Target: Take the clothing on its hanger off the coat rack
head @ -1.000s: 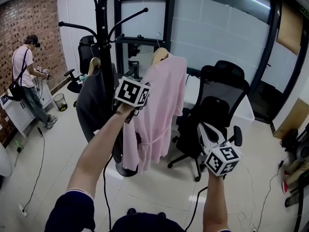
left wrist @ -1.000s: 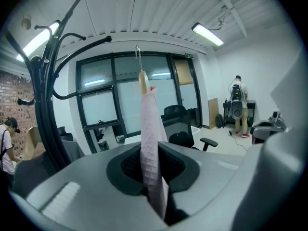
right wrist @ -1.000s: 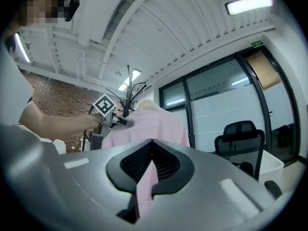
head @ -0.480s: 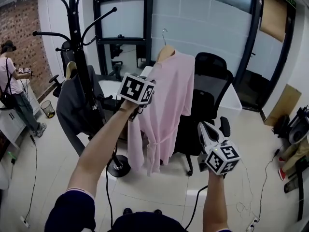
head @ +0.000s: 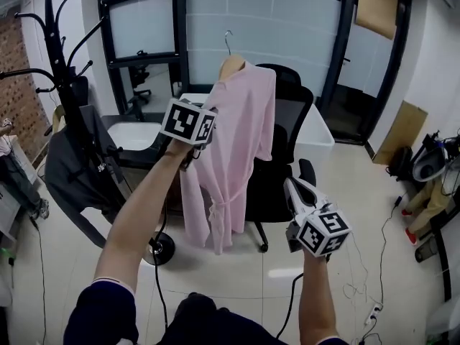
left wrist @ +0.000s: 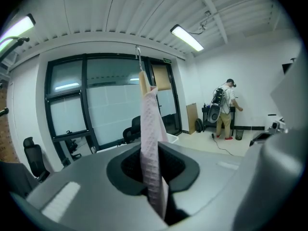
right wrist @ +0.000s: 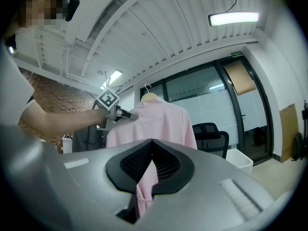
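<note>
A pink garment (head: 237, 135) hangs on a wooden hanger (head: 231, 65) in mid-air, well to the right of the black coat rack (head: 54, 56); the hanger's wire hook is on nothing. My left gripper (head: 203, 141) is shut on the fabric by the garment's left shoulder. In the left gripper view the pink cloth (left wrist: 151, 143) runs up edge-on between the jaws of the left gripper (left wrist: 155, 186) to the hanger (left wrist: 143, 83). My right gripper (head: 292, 187) hangs lower right, apart from the garment, jaws together and empty. The right gripper view shows the garment (right wrist: 154, 121) beyond the right gripper (right wrist: 150, 150).
A dark grey garment (head: 75, 171) still hangs on the rack, whose round base (head: 159, 249) stands on the floor. A black office chair (head: 284, 142) is right behind the pink garment, with a white table (head: 316, 139) beside it. Cables lie on the tiled floor. A person (left wrist: 225, 107) stands far off.
The pink garment on its hanger has come off the rack's arm and moved right with my left gripper; the rack now lies far left. My right gripper moved along, still empty.
</note>
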The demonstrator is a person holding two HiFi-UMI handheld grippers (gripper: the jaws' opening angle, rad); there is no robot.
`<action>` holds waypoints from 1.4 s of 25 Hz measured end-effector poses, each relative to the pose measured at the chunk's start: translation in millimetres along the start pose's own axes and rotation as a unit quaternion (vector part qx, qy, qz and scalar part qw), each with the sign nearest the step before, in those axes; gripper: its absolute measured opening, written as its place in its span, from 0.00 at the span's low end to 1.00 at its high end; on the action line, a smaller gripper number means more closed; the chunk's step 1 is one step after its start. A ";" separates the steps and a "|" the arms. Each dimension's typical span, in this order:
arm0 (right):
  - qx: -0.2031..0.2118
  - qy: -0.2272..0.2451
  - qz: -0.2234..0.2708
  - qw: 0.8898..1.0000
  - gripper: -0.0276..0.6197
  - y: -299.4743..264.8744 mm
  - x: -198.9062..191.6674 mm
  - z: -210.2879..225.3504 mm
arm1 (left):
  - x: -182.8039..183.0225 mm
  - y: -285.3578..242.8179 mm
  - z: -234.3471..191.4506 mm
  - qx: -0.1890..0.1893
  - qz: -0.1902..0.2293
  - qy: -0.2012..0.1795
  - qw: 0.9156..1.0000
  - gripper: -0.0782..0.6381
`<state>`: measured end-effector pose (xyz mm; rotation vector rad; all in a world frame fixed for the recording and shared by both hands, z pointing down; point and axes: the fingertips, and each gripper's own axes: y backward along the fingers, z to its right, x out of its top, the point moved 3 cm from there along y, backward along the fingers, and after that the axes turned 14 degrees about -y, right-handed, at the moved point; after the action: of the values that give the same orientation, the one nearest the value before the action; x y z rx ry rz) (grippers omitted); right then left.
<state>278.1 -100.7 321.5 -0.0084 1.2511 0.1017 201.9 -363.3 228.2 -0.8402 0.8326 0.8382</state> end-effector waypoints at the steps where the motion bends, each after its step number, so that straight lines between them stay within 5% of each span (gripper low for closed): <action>1: -0.004 -0.001 0.000 1.000 0.05 0.1 0.4 7.0 | 2.9 -8.4 1.9 -0.003 0.001 0.000 1.000 0.17; 11: -0.059 -0.003 0.011 0.998 0.05 -34.6 13.2 88.0 | 32.8 -128.2 0.7 -0.043 0.018 -0.012 0.999 0.17; 22: -0.097 0.007 0.018 0.995 0.05 -140.1 43.9 171.2 | 42.2 -281.0 -33.9 -0.090 0.028 -0.011 0.996 0.17; 35: -0.106 0.008 0.007 0.994 0.05 -200.4 61.3 238.4 | 70.9 -367.9 -63.0 -0.097 0.055 -0.002 0.994 0.17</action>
<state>539.2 -280.9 328.5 -0.1834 1.2522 0.2471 532.9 -549.1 245.0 -0.9693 0.8081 1.0288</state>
